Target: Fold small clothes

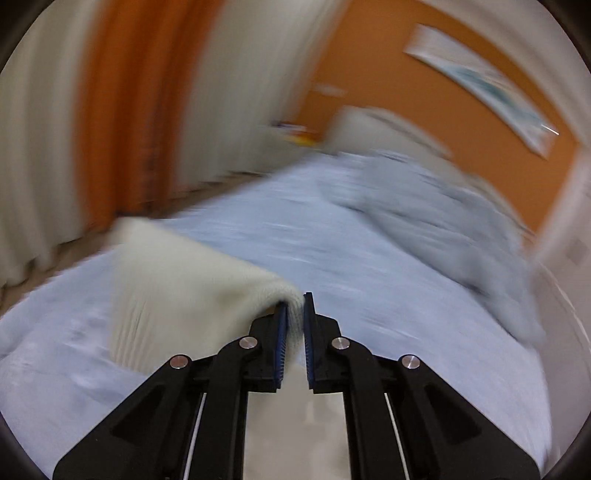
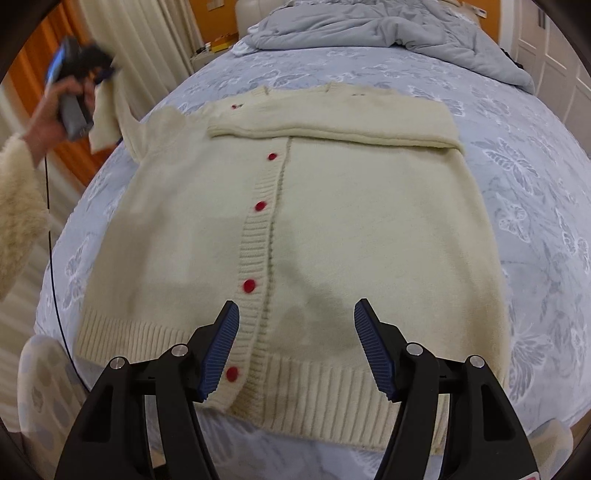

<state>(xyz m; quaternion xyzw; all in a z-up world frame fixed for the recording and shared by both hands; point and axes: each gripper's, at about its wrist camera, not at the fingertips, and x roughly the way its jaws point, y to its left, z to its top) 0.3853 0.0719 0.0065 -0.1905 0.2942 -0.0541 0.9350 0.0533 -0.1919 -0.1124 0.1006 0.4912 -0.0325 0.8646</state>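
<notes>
The left hand-held gripper [image 1: 294, 314] clamps the cream cardigan's [image 2: 295, 221] sleeve [image 1: 192, 280] (lifted at far left). The right hand-held gripper [image 2: 295, 350] hangs released over its near hem.

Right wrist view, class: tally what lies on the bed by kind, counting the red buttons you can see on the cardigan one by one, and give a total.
Cream cardigan: 1
Red buttons: 5, down the front band; a small red mark near the collar is too unclear to count
Grey duvet: 1, bunched at the far end of the bed
Total: 7
</notes>
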